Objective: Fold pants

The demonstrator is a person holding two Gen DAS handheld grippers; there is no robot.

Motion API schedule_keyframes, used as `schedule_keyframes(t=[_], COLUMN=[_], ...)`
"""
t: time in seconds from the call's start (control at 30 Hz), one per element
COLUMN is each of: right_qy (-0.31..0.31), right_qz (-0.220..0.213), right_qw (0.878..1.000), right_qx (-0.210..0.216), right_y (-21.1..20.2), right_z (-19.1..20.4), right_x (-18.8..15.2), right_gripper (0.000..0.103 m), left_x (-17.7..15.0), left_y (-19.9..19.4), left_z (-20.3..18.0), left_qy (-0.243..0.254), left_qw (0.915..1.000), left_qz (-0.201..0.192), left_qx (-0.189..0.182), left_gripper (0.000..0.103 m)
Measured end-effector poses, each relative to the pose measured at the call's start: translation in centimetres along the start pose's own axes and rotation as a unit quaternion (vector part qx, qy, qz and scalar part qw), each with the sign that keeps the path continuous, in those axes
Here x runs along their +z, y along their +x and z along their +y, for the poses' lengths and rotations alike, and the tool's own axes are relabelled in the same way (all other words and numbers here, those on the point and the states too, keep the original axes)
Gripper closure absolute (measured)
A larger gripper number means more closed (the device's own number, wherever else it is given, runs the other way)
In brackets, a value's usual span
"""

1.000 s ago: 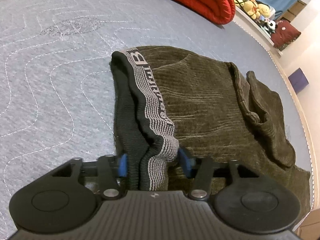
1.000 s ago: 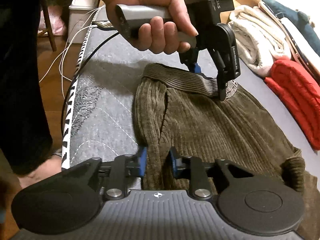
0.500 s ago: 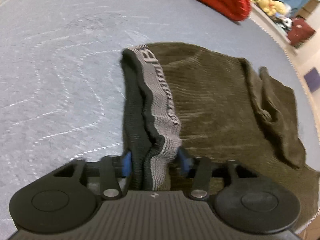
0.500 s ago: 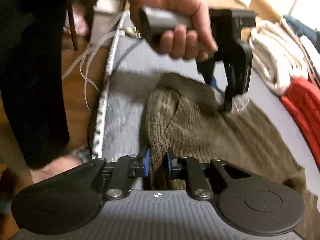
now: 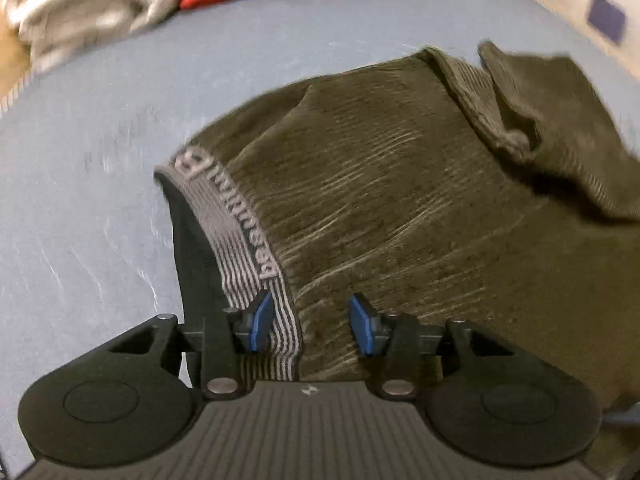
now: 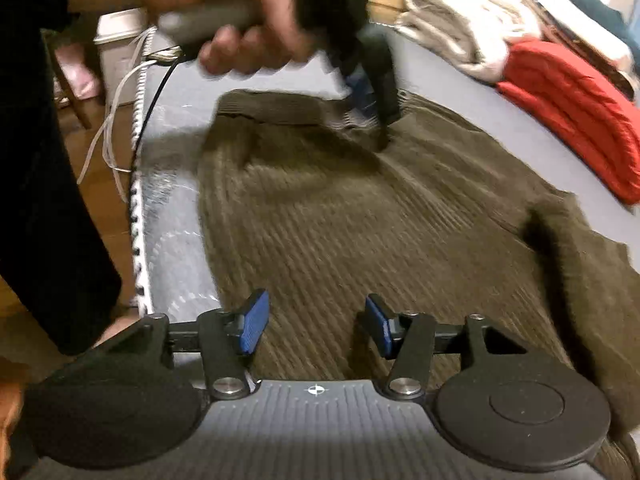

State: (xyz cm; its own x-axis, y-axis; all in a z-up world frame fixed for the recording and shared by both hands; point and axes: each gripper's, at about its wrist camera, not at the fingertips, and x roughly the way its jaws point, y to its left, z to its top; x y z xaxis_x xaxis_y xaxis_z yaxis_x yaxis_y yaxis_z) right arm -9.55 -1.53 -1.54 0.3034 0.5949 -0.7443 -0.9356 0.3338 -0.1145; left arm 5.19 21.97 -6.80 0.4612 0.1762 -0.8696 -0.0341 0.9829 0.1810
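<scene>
The pants (image 5: 400, 208) lie on the grey bed (image 5: 100, 128), folded over so the brown ribbed cloth makes a wide flat patch; the striped waistband (image 5: 240, 248) runs along one edge, and the leg ends lie bunched at the far side in the left view; the cloth looks soft, thick and floppy, not heavy, so I think it will sag and slide if held in just one spot; the waistband looks firmer, so it seems the best place to grab, with the other grip on a far edge to keep the fold straight; the left gripper (image 5: 308, 322) sits right at the waistband, its jaws have just been closing a bit, yet there is a clear gap and the blue pads (image 5: 260, 320) do not squeeze the cloth, though one pad is just beside the band; the right gripper (image 6: 316, 326) hangs over the ribbed cloth near the bed edge, its jaws have just been opening and now stand apart with nothing pinched; a hand (image 6: 240, 20) holds the left tool; white towels (image 6: 460, 20) and a red blanket (image 6: 572, 120) lie further off on the bed
</scene>
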Motion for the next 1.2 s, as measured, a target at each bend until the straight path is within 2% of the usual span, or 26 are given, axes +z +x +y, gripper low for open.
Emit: schedule_keyframes(t=[0.07,0.17,0.2,0.23,0.3,0.33,0.4,0.47,0.53,0.6,0.73,0.87,1.03,1.07,1.1,1.13,1.17,1.2], right_qy=[0.006,0.054,0.079,0.102,0.135,0.154,0.177,0.207,0.271,0.328,0.439,0.528,0.614,0.623,0.626,0.621,0.611,0.597], right_qz=[-0.007,-0.027,-0.022,-0.008,0.062,0.065,0.067,0.031,-0.009,-0.041,-0.068,-0.055,-0.007,-0.003,0.001,0.006,0.01,0.011], right_qw=[1.0,0.998,0.996,0.994,0.988,0.986,0.981,0.975,0.959,0.936,0.876,0.823,0.767,0.762,0.761,0.766,0.773,0.782], right_qx=[-0.01,-0.031,-0.036,-0.04,-0.035,-0.02,-0.034,-0.07,-0.083,-0.119,-0.187,-0.201,-0.184,-0.175,-0.168,-0.166,-0.168,-0.179], right_y=[-1.2,-3.0,-3.1,-2.9,-1.5,-1.6,-2.6,-4.7,-6.9,-8.5,-9.5,-7.3,-3.0,-2.4,-1.9,-1.5,-1.3,-1.2], right_z=[-0.5,-2.5,-3.6,-4.6,-6.4,-7.7,-9.3,-11.7,-15.5,-19.2,-26.5,-31.5,-33.5,-33.7,-33.6,-33.5,-33.2,-32.9], right_x=[-0.2,-0.8,-1.3,-1.8,-3.4,-4.3,-4.4,-4.2,-4.1,-4.4,-6.2,-8.9,-11.4,-11.6,-11.4,-11.0,-10.5,-9.7], right_gripper=[0.045,0.038,0.036,0.036,0.03,0.028,0.03,0.03,0.03,0.03,0.03,0.03,0.031,0.033,0.045,0.062,0.069,0.083], left_x=[0.9,1.9,2.2,2.4,2.2,2.1,3.2,4.4,5.6,6.6,8.1,8.8,10.0,10.2,10.2,10.4,10.5,10.5], left_y=[-1.3,-3.1,-3.0,-2.0,1.2,1.6,0.4,-2.1,-4.5,-6.2,-7.5,-7.8,-7.7,-7.6,-7.6,-7.5,-7.5,-7.5], left_z=[-1.4,-3.2,-3.7,-4.0,-4.5,-5.0,-6.1,-6.8,-7.6,-8.8,-12.1,-14.5,-16.0,-15.8,-15.6,-15.3,-15.0,-14.7], left_qy=[0.009,0.0,-0.009,-0.025,-0.049,-0.044,-0.037,-0.054,-0.066,-0.073,-0.076,-0.079,-0.086,-0.088,-0.1,-0.102,-0.105,-0.107], left_qw=[0.9998,0.998,0.9967,0.9957,0.9955,0.9965,0.9981,0.9969,0.993,0.9897,0.9871,0.9847,0.9817,0.9816,0.9789,0.9789,0.979,0.9791], left_qz=[-0.012,-0.048,-0.05,-0.031,0.042,0.038,0.035,-0.007,-0.039,-0.067,-0.086,-0.093,-0.096,-0.095,-0.101,-0.1,-0.1,-0.1], left_qx=[0.013,-0.042,-0.063,-0.083,-0.07,-0.059,-0.034,-0.057,-0.09,-0.104,-0.112,-0.124,-0.14,-0.141,-0.147,-0.146,-0.143,-0.14], left_gripper=[0.053,0.049,0.046,0.044,0.045,0.042,0.043,0.042,0.042,0.042,0.042,0.041,0.038,0.038,0.038,0.038,0.038,0.038])
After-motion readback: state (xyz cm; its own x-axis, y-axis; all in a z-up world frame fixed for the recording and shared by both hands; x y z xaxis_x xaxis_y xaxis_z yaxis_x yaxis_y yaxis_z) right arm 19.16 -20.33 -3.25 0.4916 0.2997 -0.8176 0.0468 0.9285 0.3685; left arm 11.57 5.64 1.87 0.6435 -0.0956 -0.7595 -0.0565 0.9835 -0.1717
